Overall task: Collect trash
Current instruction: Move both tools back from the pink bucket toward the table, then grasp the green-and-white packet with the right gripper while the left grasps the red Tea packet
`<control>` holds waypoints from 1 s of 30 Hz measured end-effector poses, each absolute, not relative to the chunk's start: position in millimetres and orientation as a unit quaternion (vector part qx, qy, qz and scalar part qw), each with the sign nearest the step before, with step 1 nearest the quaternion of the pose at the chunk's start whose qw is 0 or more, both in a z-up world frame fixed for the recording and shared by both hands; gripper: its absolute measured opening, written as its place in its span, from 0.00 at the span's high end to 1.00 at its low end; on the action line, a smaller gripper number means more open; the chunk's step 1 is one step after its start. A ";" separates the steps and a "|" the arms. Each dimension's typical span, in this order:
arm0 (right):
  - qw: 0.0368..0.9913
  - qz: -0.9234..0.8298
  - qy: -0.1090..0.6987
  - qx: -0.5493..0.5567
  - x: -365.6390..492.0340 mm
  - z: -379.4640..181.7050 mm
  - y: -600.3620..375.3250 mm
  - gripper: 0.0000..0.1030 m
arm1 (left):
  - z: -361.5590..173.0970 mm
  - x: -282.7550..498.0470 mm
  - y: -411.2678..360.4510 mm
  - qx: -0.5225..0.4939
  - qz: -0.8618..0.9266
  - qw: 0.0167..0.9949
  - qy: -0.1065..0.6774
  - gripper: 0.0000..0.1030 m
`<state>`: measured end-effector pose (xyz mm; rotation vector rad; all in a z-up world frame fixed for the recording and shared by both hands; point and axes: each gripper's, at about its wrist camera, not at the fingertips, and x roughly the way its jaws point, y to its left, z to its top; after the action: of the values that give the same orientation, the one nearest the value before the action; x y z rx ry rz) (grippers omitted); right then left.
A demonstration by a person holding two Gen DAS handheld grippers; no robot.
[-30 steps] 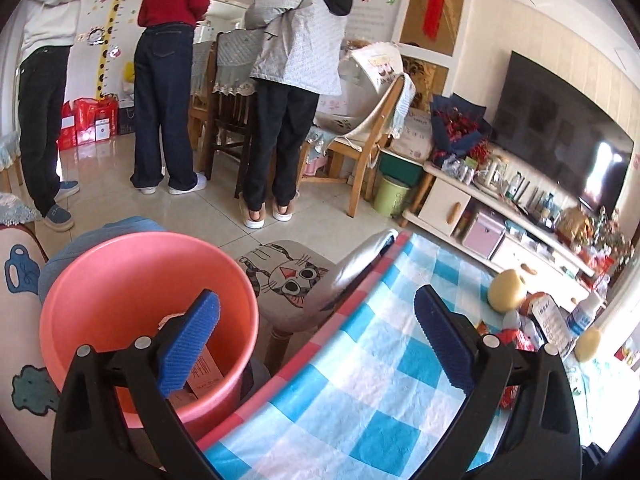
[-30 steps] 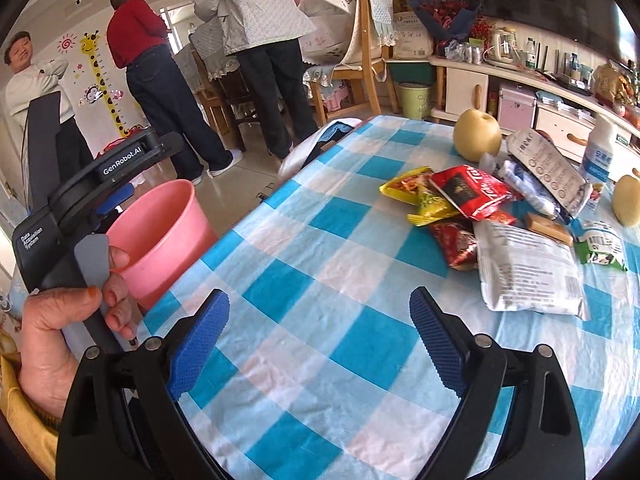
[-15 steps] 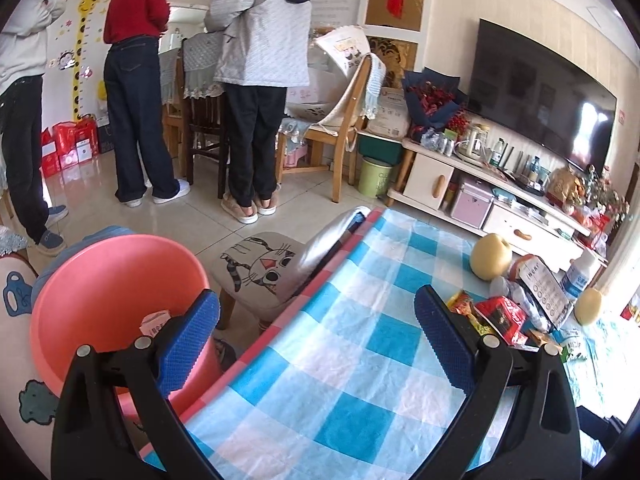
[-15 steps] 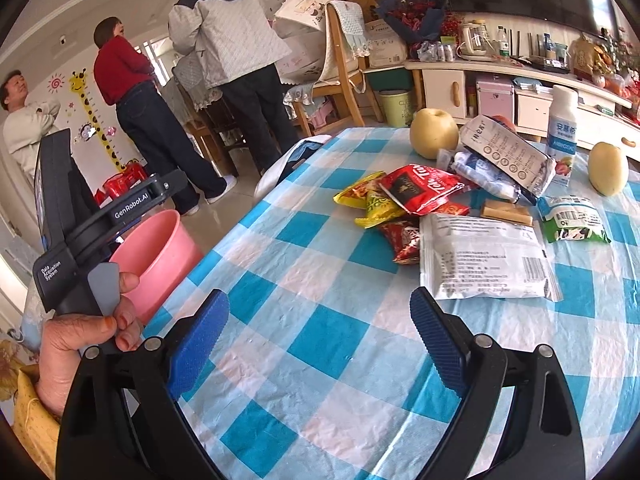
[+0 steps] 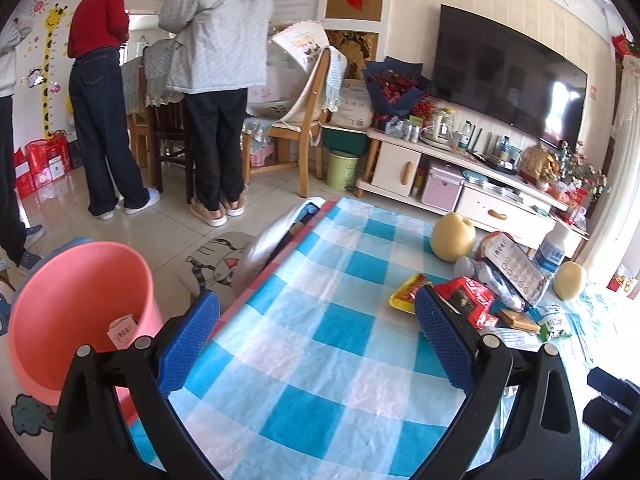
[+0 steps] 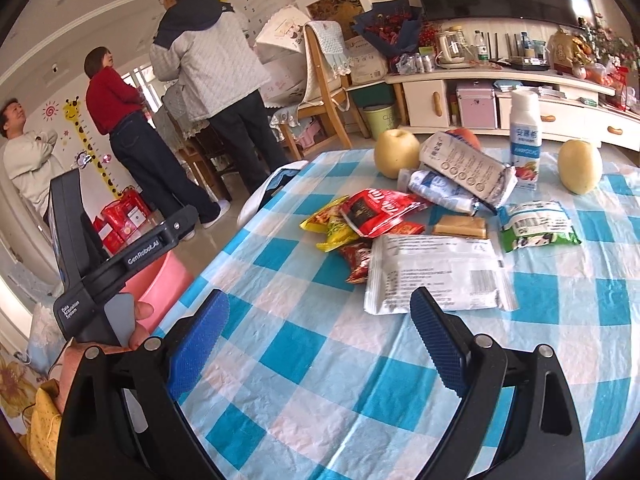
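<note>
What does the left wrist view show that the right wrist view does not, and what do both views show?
Only the left wrist view shows the inside of the pink bin, with a small pink carton lying in it, and the cat-print stool.

Only the right wrist view shows the hand holding the left tool, and the big white packet in full.

Both show the checked tablecloth, the red snack wrapper, two pears, one of them at the far edge, and the white bottle. Each view's own tool stands open and empty.
</note>
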<state>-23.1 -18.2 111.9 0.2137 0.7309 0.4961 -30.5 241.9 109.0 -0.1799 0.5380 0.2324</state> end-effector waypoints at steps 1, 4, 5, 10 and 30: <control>0.900 0.236 0.352 0.106 -22.2 113.0 -23.3 0.11 | 108.7 -29.6 240.3 -0.088 0.112 0.954 0.266 0.04; 0.901 0.224 0.350 0.125 -18.7 115.5 -41.7 0.11 | 107.2 -26.1 232.7 -0.083 0.102 0.954 0.269 0.04; 0.901 0.218 0.350 0.131 -17.2 116.0 -48.7 0.11 | 106.4 -25.2 230.3 -0.082 0.098 0.954 0.270 0.04; 0.907 0.188 0.344 0.152 -10.8 119.4 -83.8 0.11 | 101.0 -13.7 217.4 -0.077 0.068 0.953 0.285 0.04; 0.896 0.058 0.392 0.199 69.5 67.6 -201.3 0.11 | 83.4 51.4 144.9 -0.073 -0.072 0.944 0.315 0.04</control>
<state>69.5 -201.3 67.6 0.4127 0.8125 0.1202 51.4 144.9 83.4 -0.1487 0.6421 -0.1472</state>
